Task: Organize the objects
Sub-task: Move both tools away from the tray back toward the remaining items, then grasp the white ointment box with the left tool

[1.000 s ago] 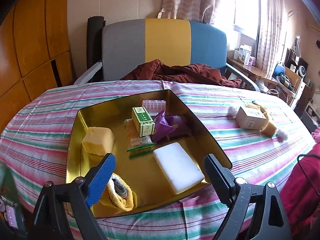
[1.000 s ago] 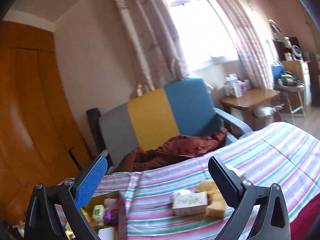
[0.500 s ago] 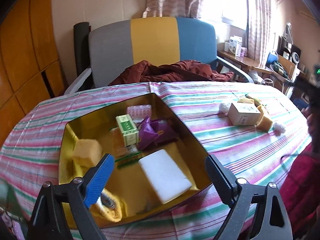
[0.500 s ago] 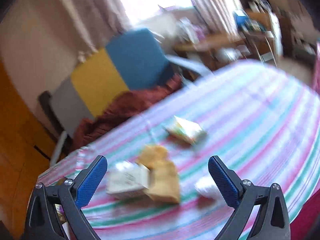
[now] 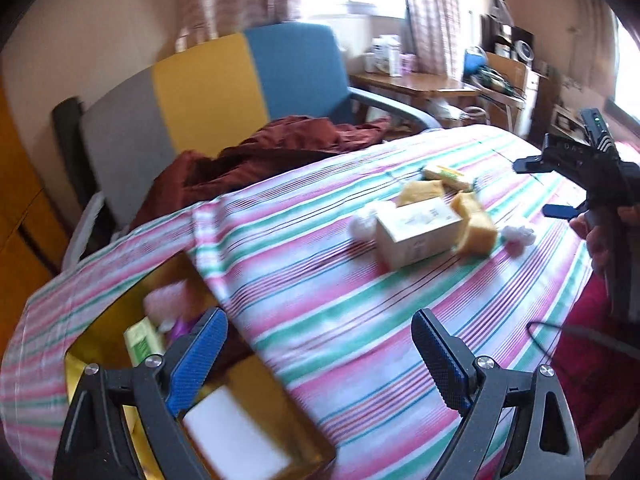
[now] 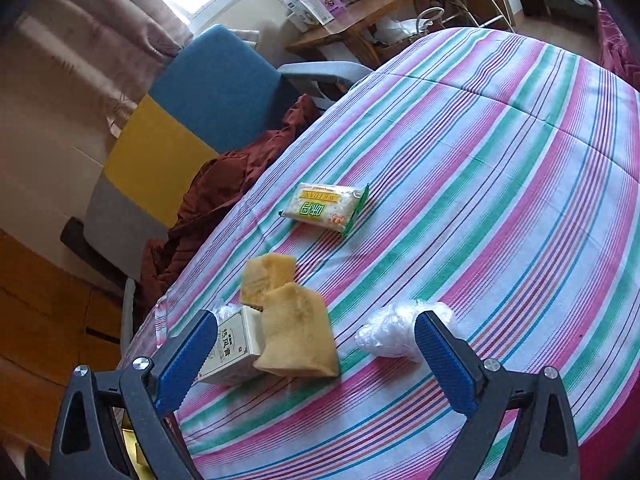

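The right gripper (image 6: 308, 356) is open and empty, and the yellow sponge (image 6: 298, 330) lies just ahead between its jaws, nearer than to the open, empty left gripper (image 5: 320, 356).

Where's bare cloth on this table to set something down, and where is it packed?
Free: the wide striped tablecloth beyond the snack packet, and the strip between the gold tray and the white carton. Crowded: the carton, two sponges and a plastic wad bunch together; the tray is nearly full.
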`<action>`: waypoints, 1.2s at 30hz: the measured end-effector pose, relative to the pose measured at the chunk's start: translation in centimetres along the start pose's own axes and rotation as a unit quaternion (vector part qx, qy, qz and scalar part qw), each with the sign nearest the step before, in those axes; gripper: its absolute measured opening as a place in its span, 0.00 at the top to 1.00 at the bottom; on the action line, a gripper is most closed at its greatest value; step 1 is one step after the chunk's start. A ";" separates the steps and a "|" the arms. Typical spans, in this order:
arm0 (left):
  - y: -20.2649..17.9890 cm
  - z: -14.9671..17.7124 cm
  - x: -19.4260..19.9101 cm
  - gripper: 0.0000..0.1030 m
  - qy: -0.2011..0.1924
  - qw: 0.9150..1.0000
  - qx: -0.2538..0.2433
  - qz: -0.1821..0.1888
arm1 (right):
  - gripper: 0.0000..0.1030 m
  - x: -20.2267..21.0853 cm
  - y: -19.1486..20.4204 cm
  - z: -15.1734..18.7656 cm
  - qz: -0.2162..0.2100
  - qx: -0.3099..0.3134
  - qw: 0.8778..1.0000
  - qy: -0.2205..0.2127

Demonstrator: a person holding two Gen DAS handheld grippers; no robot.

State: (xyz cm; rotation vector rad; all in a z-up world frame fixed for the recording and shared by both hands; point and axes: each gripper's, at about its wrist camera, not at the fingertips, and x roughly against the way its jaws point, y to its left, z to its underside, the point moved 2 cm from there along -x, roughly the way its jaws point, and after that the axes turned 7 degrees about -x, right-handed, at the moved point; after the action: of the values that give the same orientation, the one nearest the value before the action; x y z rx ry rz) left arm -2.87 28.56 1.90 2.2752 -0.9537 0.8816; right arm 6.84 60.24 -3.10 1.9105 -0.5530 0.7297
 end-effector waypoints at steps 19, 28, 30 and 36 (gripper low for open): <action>-7.7 -8.1 -11.4 0.09 0.019 0.980 -0.194 0.037 | 0.01 -0.9 0.0 0.1 -0.042 -0.020 0.998 0.033; -8.8 -9.6 -15.9 0.09 0.047 0.972 -0.212 0.086 | 0.01 -1.4 -0.1 0.3 -0.040 -0.023 0.998 0.047; -9.1 -9.8 -16.3 0.09 0.048 0.972 -0.210 0.096 | 0.01 -1.4 -0.2 0.3 -0.042 -0.025 0.998 0.047; -10.6 -9.9 -16.8 0.09 0.048 0.966 -0.228 0.107 | 0.01 -1.4 -0.2 0.3 -0.040 -0.025 0.998 0.047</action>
State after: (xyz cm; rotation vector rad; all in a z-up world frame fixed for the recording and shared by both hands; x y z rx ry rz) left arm -7.52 48.80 -6.00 1.7491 -1.2314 0.7561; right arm 6.02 60.16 -4.34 1.8315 -0.4305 0.7429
